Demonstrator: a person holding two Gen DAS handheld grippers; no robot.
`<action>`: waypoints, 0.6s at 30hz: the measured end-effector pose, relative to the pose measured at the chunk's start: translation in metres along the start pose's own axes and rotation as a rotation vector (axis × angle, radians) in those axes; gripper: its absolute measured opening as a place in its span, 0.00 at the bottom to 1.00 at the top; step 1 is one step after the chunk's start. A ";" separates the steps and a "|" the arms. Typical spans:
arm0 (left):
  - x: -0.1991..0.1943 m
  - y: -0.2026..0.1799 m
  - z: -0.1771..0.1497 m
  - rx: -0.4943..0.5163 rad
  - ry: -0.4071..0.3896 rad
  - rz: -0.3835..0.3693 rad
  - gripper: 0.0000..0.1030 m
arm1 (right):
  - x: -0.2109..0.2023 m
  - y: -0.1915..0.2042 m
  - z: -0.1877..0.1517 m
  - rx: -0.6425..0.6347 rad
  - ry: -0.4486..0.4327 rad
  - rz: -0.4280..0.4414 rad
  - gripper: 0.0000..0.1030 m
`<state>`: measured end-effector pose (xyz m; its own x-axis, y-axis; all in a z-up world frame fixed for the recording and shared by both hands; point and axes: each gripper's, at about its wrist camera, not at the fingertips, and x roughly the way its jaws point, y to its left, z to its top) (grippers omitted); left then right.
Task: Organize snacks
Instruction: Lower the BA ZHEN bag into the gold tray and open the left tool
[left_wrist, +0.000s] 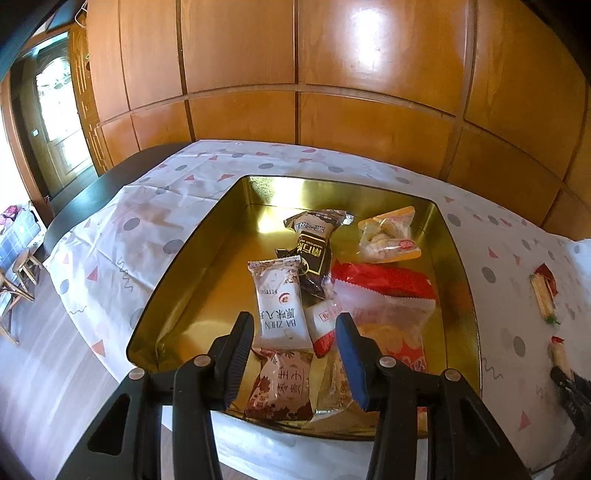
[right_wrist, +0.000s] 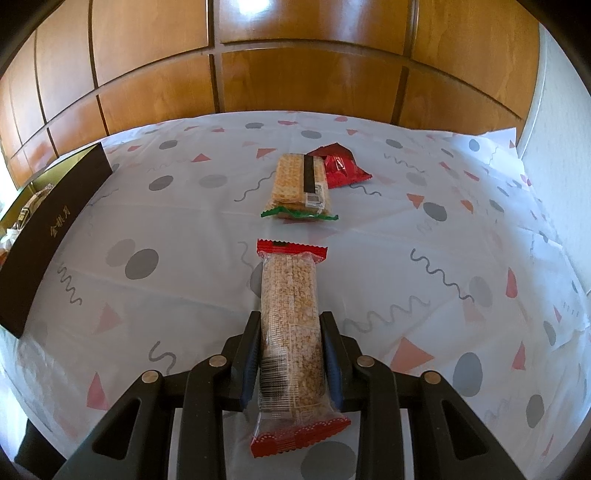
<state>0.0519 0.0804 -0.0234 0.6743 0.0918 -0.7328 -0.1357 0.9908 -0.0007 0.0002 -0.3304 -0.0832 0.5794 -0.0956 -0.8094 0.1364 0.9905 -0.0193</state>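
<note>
The right gripper (right_wrist: 290, 356) pinches a grain bar (right_wrist: 290, 314), probably bound for the tin (left_wrist: 177, 273). The left gripper (left_wrist: 295, 354) hangs spread and empty above the tin's snacks (left_wrist: 282, 302).

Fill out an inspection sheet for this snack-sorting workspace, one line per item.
Surface: patterned tablecloth over a dark table.
Job's things: gold tin holding several wrapped snacks; cracker pack and red packet lie on the cloth, touching.
Clutter: nothing seen.
Grippers: left hand-held gripper open and empty above the tin; right hand-held gripper shut on a puffed-grain bar.
Cables: nothing seen.
Surroundings: wood-panelled wall behind; doorway at left.
</note>
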 end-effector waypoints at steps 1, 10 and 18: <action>-0.001 0.000 -0.001 0.001 0.001 0.000 0.46 | 0.000 -0.001 0.001 0.008 0.008 0.007 0.30; -0.007 -0.002 -0.010 0.011 0.000 -0.008 0.46 | -0.005 -0.012 0.002 0.069 0.041 0.054 0.30; -0.010 0.001 -0.014 0.012 -0.008 -0.001 0.46 | -0.005 0.000 0.000 0.027 0.043 0.025 0.29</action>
<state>0.0348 0.0787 -0.0260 0.6800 0.0914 -0.7275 -0.1258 0.9920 0.0070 -0.0029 -0.3299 -0.0789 0.5482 -0.0663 -0.8337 0.1447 0.9893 0.0164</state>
